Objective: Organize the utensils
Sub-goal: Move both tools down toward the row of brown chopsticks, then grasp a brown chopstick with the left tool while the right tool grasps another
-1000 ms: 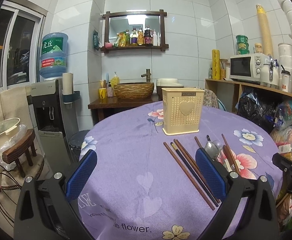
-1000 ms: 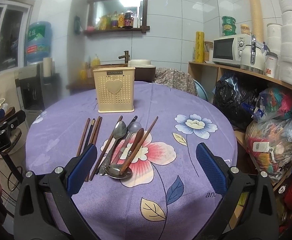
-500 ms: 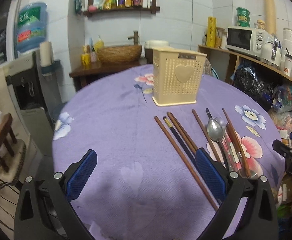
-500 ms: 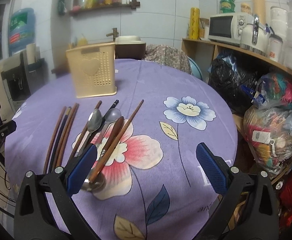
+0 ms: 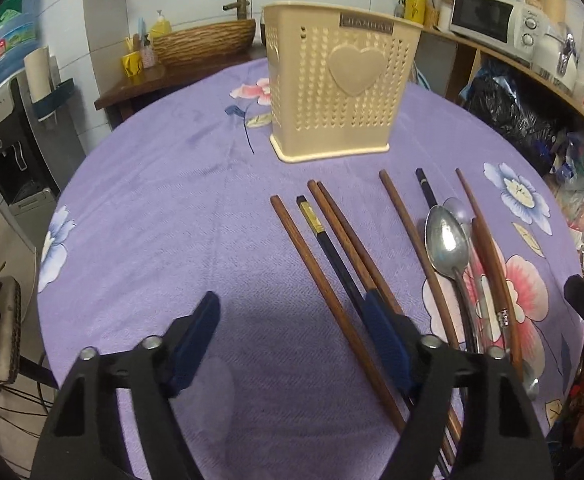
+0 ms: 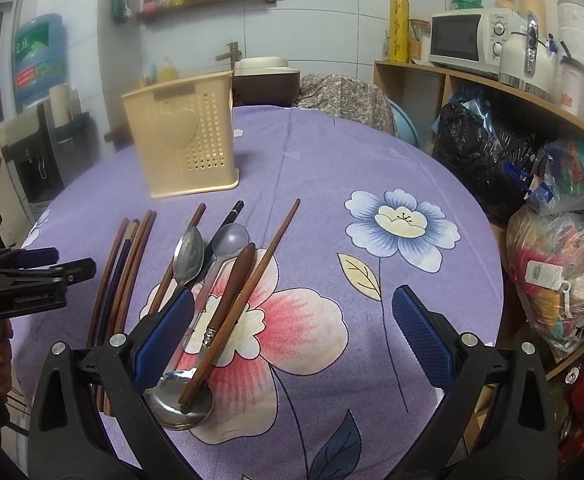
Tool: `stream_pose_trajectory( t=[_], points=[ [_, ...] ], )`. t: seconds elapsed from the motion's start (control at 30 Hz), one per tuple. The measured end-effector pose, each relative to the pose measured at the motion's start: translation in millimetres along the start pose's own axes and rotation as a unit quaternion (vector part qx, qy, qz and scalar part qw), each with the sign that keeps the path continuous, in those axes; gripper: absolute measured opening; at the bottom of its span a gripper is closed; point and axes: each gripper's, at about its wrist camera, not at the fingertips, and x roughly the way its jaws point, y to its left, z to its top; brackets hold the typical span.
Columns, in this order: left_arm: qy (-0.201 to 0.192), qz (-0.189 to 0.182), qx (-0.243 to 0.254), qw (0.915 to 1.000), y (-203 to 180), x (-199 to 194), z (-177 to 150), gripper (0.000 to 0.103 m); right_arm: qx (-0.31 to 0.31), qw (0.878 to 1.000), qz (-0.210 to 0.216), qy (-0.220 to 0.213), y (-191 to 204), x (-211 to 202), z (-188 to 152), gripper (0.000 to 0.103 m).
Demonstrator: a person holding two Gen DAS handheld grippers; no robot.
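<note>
A cream perforated utensil holder (image 5: 334, 84) with a heart on its front stands upright at the far side of the round table; it also shows in the right wrist view (image 6: 183, 144). Several brown chopsticks (image 5: 324, 272) and a dark chopstick (image 5: 332, 248) lie in front of it, with steel spoons (image 5: 448, 236) and a wooden-handled utensil (image 6: 231, 280) to their right. My left gripper (image 5: 292, 320) is open low over the near ends of the chopsticks. My right gripper (image 6: 292, 320) is open over the near ends of the spoons (image 6: 189, 256).
A purple flowered tablecloth (image 6: 372, 160) covers the table. Shelves with a microwave (image 6: 468, 40) and stuffed bags (image 6: 564, 248) stand to the right. A water dispenser (image 5: 7, 152) stands to the left. A sink basin (image 5: 203, 40) is behind the table.
Both grippers have moved forward and down toward the utensils, which now look larger and closer. The jaws stay open. Nothing on the table has moved.
</note>
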Motion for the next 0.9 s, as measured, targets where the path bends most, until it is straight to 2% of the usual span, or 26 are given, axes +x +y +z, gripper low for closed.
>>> stream_pose_trajectory(
  t=[0.23,0.33,0.57,0.77,0.83,0.9],
  points=[
    [0.024,-0.007,-0.016,0.9996,-3.0,16.0,6.6,0.051,0.001,1.000,0.001,0.003,-0.3,4.1,-1.4,0.098],
    [0.028,0.003,-0.015,0.9995,-2.7,23.6,12.6,0.044,-0.002,1.000,0.003,0.006,0.8,5.5,-1.0,0.098],
    [0.036,0.003,-0.004,0.9993,5.0,33.2,25.7,0.037,-0.009,1.000,0.006,0.013,-1.3,12.5,6.4,0.098],
    [0.051,-0.020,-0.002,0.9985,4.6,46.3,44.8,0.032,0.005,0.999,0.030,0.043,-7.6,41.1,29.6,0.098],
    [0.048,-0.013,0.009,0.9987,0.3,50.0,48.5,0.029,0.018,0.997,0.035,0.063,-11.0,60.0,39.9,0.094],
    [0.047,-0.008,0.011,0.9988,-1.6,52.7,51.4,0.025,0.029,0.996,0.040,0.080,-12.6,79.0,51.1,0.082]
  ],
)
